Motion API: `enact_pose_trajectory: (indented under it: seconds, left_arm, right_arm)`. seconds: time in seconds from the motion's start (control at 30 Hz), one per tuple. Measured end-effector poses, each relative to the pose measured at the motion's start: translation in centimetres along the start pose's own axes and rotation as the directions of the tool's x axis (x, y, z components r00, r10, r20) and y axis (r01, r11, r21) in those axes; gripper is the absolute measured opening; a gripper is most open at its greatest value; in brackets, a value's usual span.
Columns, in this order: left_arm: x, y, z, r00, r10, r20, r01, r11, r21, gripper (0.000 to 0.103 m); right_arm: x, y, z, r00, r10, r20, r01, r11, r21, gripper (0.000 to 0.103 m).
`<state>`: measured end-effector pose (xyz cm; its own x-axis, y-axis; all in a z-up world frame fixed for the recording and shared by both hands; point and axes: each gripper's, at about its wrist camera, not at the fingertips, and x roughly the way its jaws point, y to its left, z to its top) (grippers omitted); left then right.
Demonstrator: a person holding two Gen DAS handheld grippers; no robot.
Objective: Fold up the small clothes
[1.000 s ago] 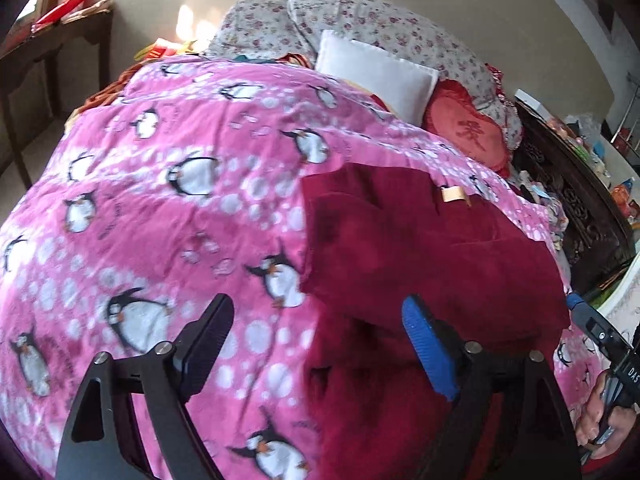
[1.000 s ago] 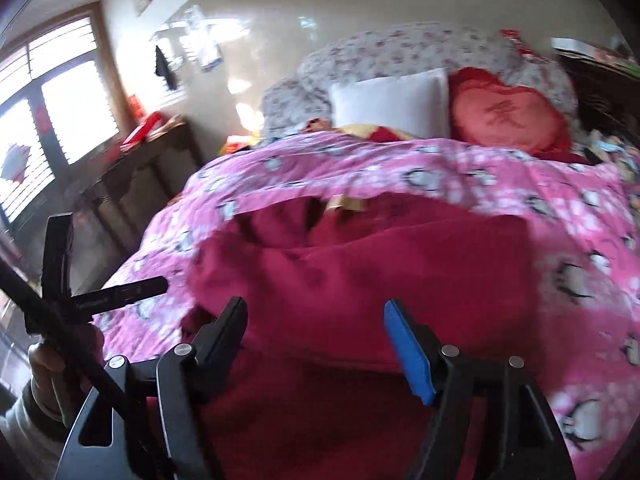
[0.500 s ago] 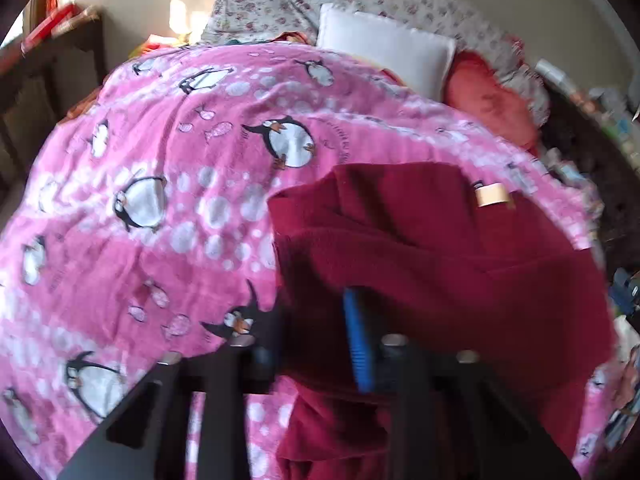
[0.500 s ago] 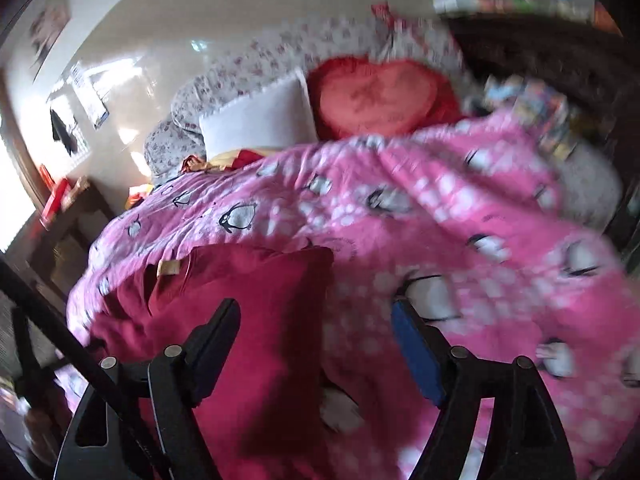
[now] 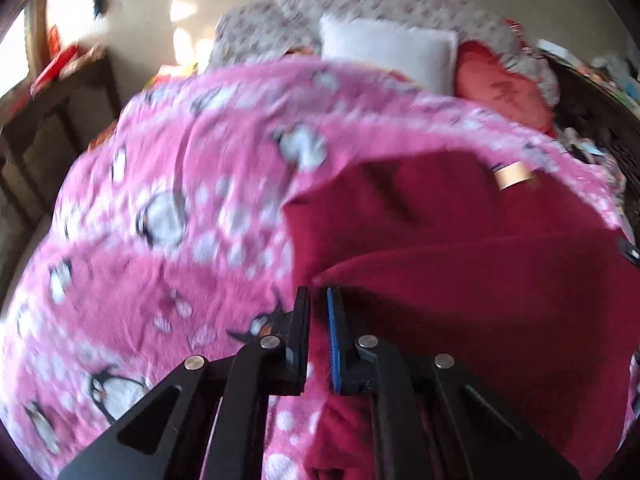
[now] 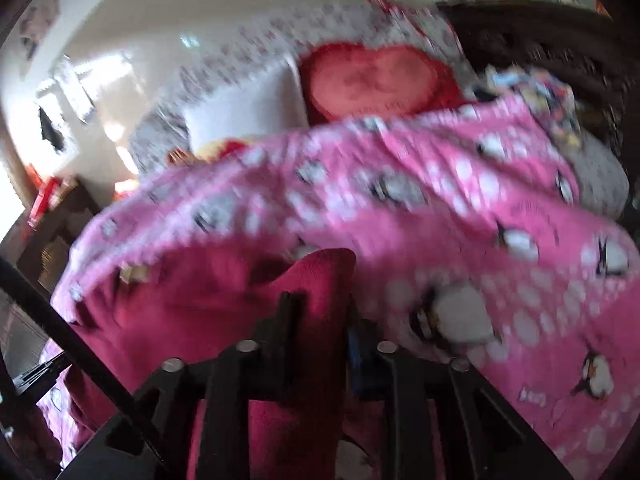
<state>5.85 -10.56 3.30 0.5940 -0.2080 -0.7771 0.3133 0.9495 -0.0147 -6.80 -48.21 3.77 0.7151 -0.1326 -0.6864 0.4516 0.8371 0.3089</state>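
Since a second ago both tongs have gone from wide open to closed, and each camera has swung nearer the cloth. Nearest, the left gripper [image 5: 318,334] has its jaws drawn narrow at the left edge of the dark red fleece garment [image 5: 460,264]; a fold tip sits right at the finger ends, but blur hides whether any cloth lies in the slit, so I cannot tell whether it grips anything. The right gripper [image 6: 320,320] is clamped on a thick bunch of the same garment [image 6: 316,280], which stands up between its fingers. Judgement: opposite edges are pinched so a layer can be lifted and carried over as one fold. The garment lies on the near part of the pink penguin blanket [image 5: 160,200], already doubled once, with a tan label [image 5: 514,174] at its far edge. Farther back, against the headboard end: a white pillow [image 5: 388,50], a red heart cushion [image 6: 374,80], and floral pillows [image 5: 256,32]. Count: one garment, two grippers, one label, one white pillow, one heart cushion, at least two floral pillows.
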Motion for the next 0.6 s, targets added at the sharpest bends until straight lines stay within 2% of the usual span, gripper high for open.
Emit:
enact_pose_trajectory:
  seconds: [0.07, 0.13, 0.17, 0.2, 0.27, 0.33, 0.4, 0.47, 0.57, 0.6]
  left_arm:
    - [-0.3, 0.9, -0.2, 1.000, 0.030, 0.010, -0.030, 1.000, -0.011, 0.008]
    - [-0.8, 1.7, -0.1, 1.000, 0.002, 0.007, -0.002, 0.999, -0.039, 0.009]
    - [-1.2, 2.0, 0.0, 1.000, -0.015, 0.011, 0.015, 0.999, -0.050, 0.010]
    - [-1.5, 2.1, 0.1, 1.000, -0.022, 0.019, 0.023, 0.998, -0.056, 0.011]
    - [-1.7, 1.9, 0.0, 0.999, -0.025, 0.023, 0.027, 0.998, -0.056, 0.019]
    - [-1.3, 1.5, -0.4, 1.000, -0.024, 0.008, 0.024, 0.998, -0.054, 0.020]
    - [-0.8, 1.0, -1.0, 1.000, -0.021, -0.014, 0.020, 0.999, -0.045, 0.020]
    - [-0.4, 0.8, -1.2, 0.999, -0.011, -0.030, 0.010, 0.999, -0.037, 0.020]
    - [-1.5, 1.1, -1.0, 0.999, -0.005, -0.037, 0.004, 0.999, -0.039, 0.021]
    - [-2.2, 1.3, -0.9, 1.000, -0.017, -0.020, 0.016, 0.999, -0.044, 0.024]
  right_arm:
    - [-2.0, -0.1, -0.4, 0.999, 0.007, 0.035, -0.006, 1.000, -0.013, 0.034]
    - [-5.0, 0.6, -0.7, 0.997, 0.020, 0.074, -0.015, 0.998, -0.060, 0.035]
    - [-6.3, 1.2, -1.0, 0.995, 0.051, 0.085, -0.044, 0.996, -0.083, 0.035]
    - [-7.3, 2.1, -1.5, 0.993, 0.093, 0.078, -0.083, 0.990, -0.118, 0.035]
    - [-7.6, 3.7, -2.6, 0.993, 0.108, 0.037, -0.099, 0.976, -0.192, 0.035]
    - [-6.6, 5.1, -5.0, 0.999, 0.035, -0.019, -0.039, 0.960, -0.276, 0.034]
    - [-5.1, 4.6, -7.3, 0.995, -0.084, -0.047, 0.065, 0.949, -0.308, 0.031]
    - [-5.0, 4.2, -8.2, 0.997, -0.076, -0.023, 0.066, 0.954, -0.291, 0.031]
    - [-6.5, 4.4, -7.6, 0.998, -0.056, -0.035, 0.044, 0.959, -0.281, 0.035]
    - [-7.7, 4.6, -7.0, 0.999, -0.032, -0.004, 0.030, 0.961, -0.273, 0.043]
